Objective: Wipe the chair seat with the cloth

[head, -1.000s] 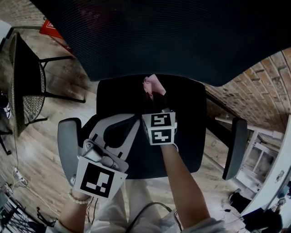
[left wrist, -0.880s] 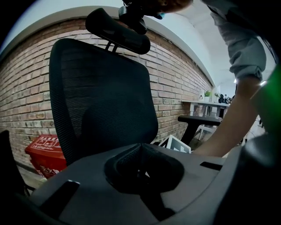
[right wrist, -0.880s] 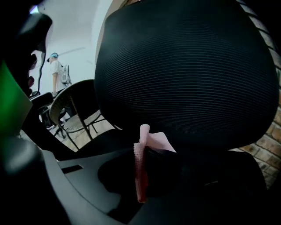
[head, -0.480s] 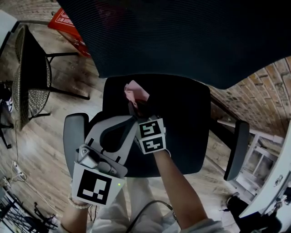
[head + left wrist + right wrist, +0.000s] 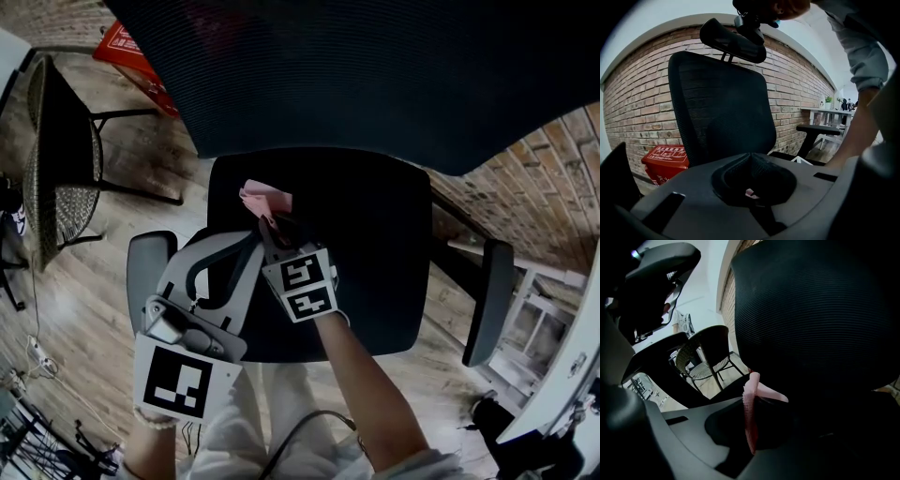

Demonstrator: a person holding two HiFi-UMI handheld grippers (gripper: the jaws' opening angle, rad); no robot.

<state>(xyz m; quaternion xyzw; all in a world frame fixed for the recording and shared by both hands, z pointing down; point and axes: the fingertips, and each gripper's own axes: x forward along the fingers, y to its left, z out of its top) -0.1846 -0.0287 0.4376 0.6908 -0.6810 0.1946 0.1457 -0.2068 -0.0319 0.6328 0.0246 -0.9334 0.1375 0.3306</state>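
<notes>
Gripping the pink cloth (image 5: 265, 200) tightly, the right claw (image 5: 272, 223) holds it at the back-left part of the black chair seat (image 5: 375, 244), near the mesh backrest (image 5: 375, 75). The cloth stands up between its jaws. The left claw (image 5: 253, 236) hovers just beside it over the seat's left edge, tips pressed together, with nothing between them.

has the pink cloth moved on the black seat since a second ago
Yes. The right gripper has dragged the pink cloth from mid-seat toward the black chair seat's left edge, nearer the grey armrest.
</notes>
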